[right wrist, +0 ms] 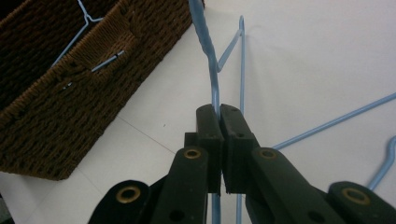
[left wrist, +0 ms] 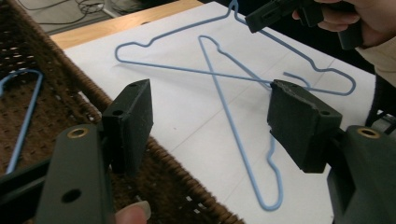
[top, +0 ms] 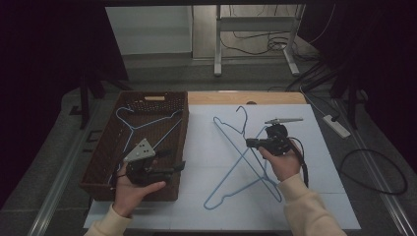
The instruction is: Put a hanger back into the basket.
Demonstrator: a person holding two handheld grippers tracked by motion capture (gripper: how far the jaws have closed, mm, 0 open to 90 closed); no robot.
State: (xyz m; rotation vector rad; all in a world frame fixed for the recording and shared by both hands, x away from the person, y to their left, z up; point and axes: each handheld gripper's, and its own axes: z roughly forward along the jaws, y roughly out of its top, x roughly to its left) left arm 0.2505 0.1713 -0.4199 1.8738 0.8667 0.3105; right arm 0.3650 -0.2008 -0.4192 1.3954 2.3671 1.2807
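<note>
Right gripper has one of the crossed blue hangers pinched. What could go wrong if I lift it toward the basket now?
The right gripper is shut on one wire of a blue hanger that crosses a second hanger; lifting may drag or snag that second one. The pinch is on thin wire, so the hanger may swing or slip. The basket already holds a hanger, which could tangle on the drop.

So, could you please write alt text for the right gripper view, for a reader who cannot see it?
The right gripper, its two black jaws shut, pinches the wire of a blue hanger above a white table top. A second blue hanger lies on the table under it. A brown woven basket at the left holds a third blue hanger.
</note>
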